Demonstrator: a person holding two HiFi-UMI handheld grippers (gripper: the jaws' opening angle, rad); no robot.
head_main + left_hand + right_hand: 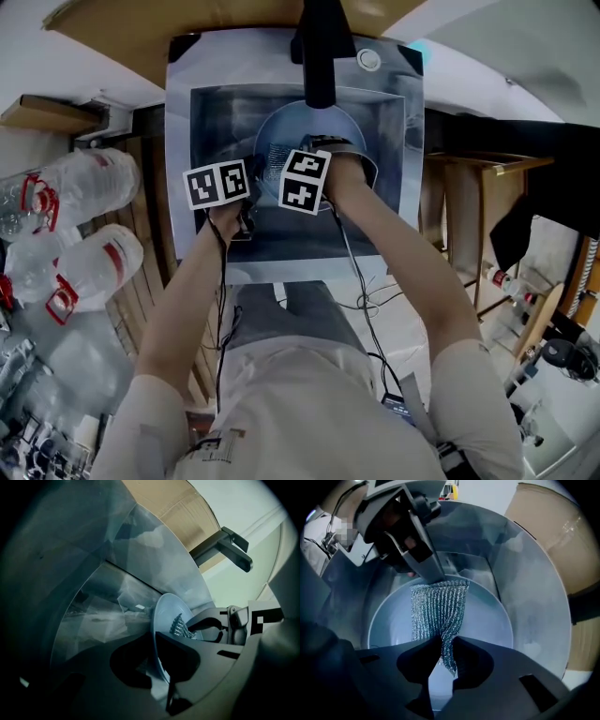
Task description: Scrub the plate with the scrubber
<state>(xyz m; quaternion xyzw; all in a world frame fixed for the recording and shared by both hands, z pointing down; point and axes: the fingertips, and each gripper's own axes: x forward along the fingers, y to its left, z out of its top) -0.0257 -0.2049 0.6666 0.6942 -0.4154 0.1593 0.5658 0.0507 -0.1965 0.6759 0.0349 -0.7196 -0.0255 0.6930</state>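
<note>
- Head view gives the whole layout: the plate (281, 131) sits down in the sink (180, 112) under the dark faucet (319, 52). From up there you can't really see what the jaws are doing, though.
- Left gripper view fills that in. The left tool (160, 668) is clenched on the plate's rim, one jaw on each face, and the plate shows nearly edge-on.
- Right gripper view: the right tool (448, 640) is pinched tight on the silver mesh scrubber (438, 604). The scrubber fans out past the jaws and lies against the plate's inner face.
- That view also catches the left tool at the plate's far rim, top left.
- Only the head view shows the plastic bottles (84, 216) off to the left of the sink.
</note>
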